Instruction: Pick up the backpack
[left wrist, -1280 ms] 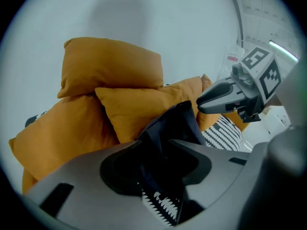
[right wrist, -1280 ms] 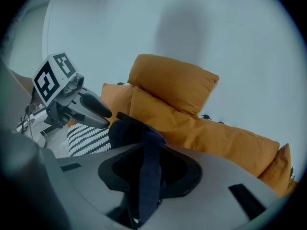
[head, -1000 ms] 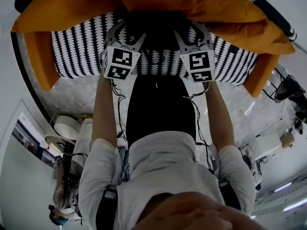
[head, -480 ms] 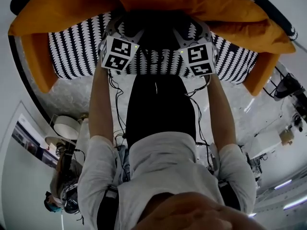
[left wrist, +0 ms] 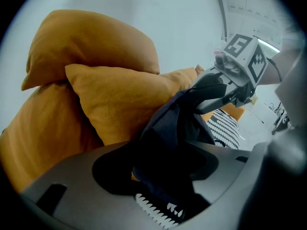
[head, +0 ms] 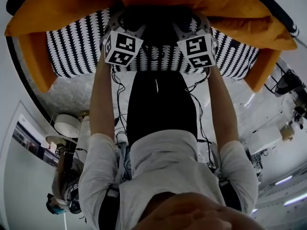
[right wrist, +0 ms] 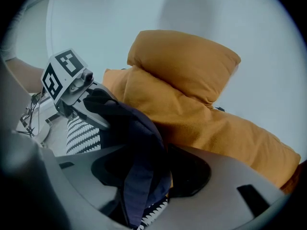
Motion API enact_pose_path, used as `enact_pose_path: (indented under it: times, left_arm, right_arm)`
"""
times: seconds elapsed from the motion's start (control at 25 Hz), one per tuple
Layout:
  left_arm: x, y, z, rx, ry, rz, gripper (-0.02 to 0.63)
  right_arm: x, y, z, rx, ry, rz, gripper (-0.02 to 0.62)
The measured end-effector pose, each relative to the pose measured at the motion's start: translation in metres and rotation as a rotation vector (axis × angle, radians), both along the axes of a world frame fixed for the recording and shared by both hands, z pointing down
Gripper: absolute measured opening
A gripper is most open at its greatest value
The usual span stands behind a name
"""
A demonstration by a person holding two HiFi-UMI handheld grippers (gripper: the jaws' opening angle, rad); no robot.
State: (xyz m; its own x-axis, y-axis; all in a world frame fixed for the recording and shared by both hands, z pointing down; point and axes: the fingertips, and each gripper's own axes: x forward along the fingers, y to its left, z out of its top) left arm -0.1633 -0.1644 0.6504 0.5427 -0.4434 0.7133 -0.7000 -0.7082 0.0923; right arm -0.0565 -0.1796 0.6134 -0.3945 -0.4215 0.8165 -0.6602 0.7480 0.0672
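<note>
**Sofa** [head: 72,51]. The seat is covered in black cloth with rows of white toothed marks. An orange left side piece [head: 36,63] and an orange right side piece [head: 261,71] close the two ends in the head view. It stands on a pale, marbled floor [head: 79,97].

**On the seat, along the back:** several plump orange cushions [head: 62,6], piled and overlapping, set against a pale wall [right wrist: 144,8].

**At mid-seat:** a dark backpack [head: 153,23], just in front of the cushions and touching them. Whether its weight rests on the seat cannot be told.
</note>
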Motion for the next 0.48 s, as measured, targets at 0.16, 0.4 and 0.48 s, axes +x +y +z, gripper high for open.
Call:
enact_pose_path:
  times: [0.16, 0.4, 0.48]
  left_arm:
    - [0.003, 0.000, -0.002, 0.023, -0.021, 0.016, 0.278]
    - [0.008, 0.008, -0.001, 0.052, -0.047, 0.021, 0.223]
    - [0.007, 0.012, -0.002, 0.065, -0.047, 0.020, 0.205]
  right_arm:
    - [0.001, -0.001, -0.001, 0.009, 0.004, 0.003, 0.242]
    - [0.000, 0.013, 0.004, -0.007, 0.013, -0.009, 0.230]
    - [-0.002, 0.020, 0.006, -0.012, 0.019, -0.006, 0.225]
